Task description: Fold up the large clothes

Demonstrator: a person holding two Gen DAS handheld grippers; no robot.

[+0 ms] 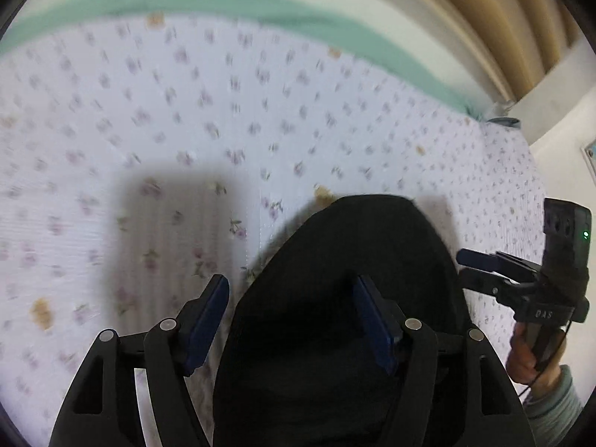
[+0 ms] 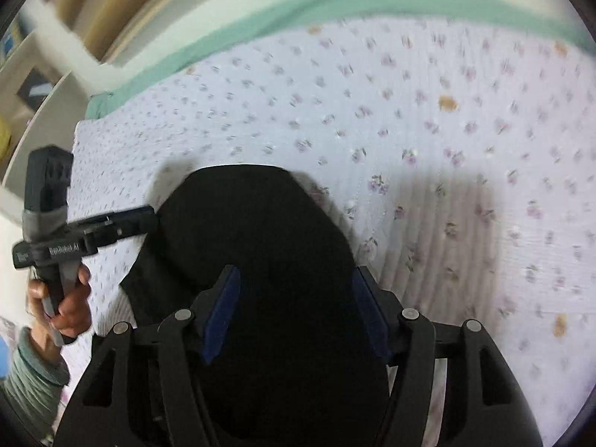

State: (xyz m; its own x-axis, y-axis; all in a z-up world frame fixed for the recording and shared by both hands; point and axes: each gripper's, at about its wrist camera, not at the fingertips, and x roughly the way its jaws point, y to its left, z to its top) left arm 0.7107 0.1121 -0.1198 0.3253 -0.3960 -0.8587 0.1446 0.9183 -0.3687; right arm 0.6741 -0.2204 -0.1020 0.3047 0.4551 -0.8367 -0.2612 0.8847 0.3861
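Soft daylight, motion blur, fisheye edges

Bedroom: floral bedsheet [image 1: 260, 111], curtain [image 1: 495, 18].

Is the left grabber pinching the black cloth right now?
Apart. In the left wrist view the left gripper stands open over the black cloth, and flowered sheet shows between its left pad and the cloth's edge.
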